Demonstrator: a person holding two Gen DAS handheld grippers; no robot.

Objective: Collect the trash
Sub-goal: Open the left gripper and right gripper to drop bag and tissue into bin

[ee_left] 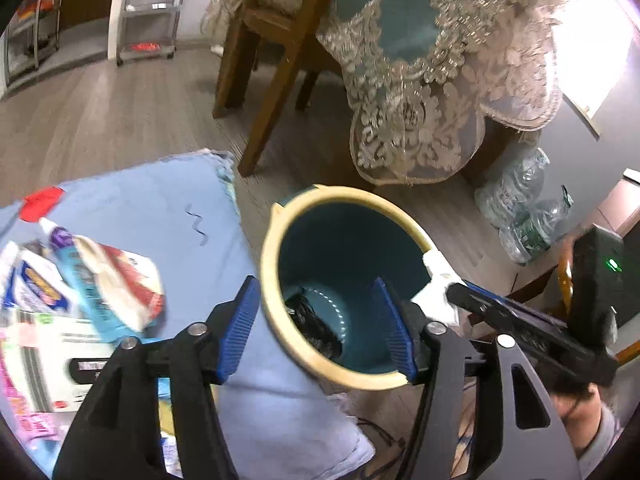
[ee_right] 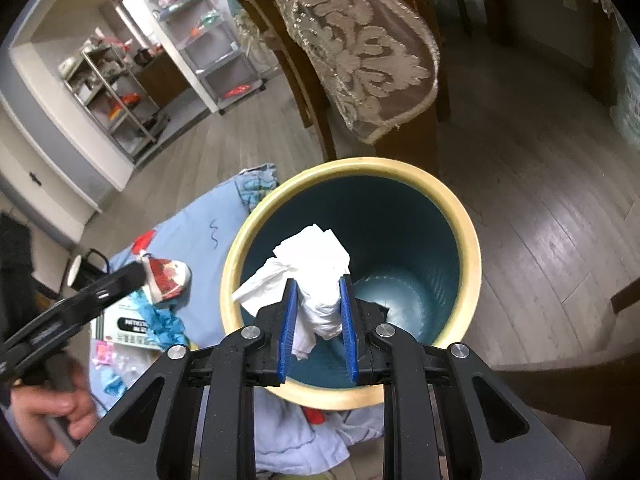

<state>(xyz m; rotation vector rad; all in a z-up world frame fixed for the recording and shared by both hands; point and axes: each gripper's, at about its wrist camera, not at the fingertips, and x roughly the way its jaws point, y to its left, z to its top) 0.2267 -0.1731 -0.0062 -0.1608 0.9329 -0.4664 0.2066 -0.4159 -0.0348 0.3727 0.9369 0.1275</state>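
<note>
Right gripper (ee_right: 318, 316) pinches crumpled tissue (ee_right: 308, 264) upright over bin (ee_right: 468, 240).

Counted: one teal bin (ee_right: 440, 216) at centre frame, one crumpled white tissue (ee_right: 312, 264), two grippers, one blue cloth (ee_left: 152, 192) at left, one lace tablecloth (ee_left: 440, 80) above.

no text reads clearly; the white box (ee_right: 128, 330), lower left of the right wrist frame, carries upside-down black-label lettering too blurred to make out.
</note>
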